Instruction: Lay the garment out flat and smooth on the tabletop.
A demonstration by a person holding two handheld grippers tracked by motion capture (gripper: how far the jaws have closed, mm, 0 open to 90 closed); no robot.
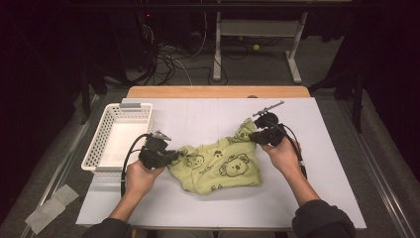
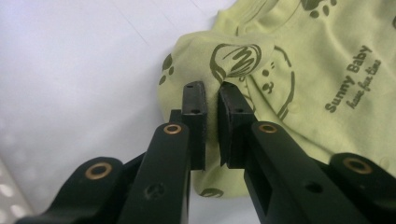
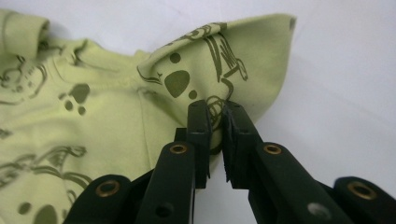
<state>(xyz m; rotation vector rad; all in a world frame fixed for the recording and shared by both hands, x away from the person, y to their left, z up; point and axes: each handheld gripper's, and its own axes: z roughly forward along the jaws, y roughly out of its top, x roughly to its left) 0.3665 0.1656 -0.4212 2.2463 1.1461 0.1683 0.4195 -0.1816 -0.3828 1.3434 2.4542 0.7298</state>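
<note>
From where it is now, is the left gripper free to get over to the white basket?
Probably yes: the white basket sits just beside the left gripper over bare table, but its jaws are clamped on the green garment, which would drag along.

From my end: table (image 1: 317,163) lit bright from overhead, room behind nearly black. High view soft, low-res. Gripper views sharp on cloth, near jaws slightly blurred.

A: What's beyond the fingers?
B: A white desk (image 1: 317,208) with a wooden far edge, grey floor (image 1: 247,64), tangled cables (image 1: 168,62), white table legs (image 1: 294,54).
A: Light?
B: Dark room.
</note>
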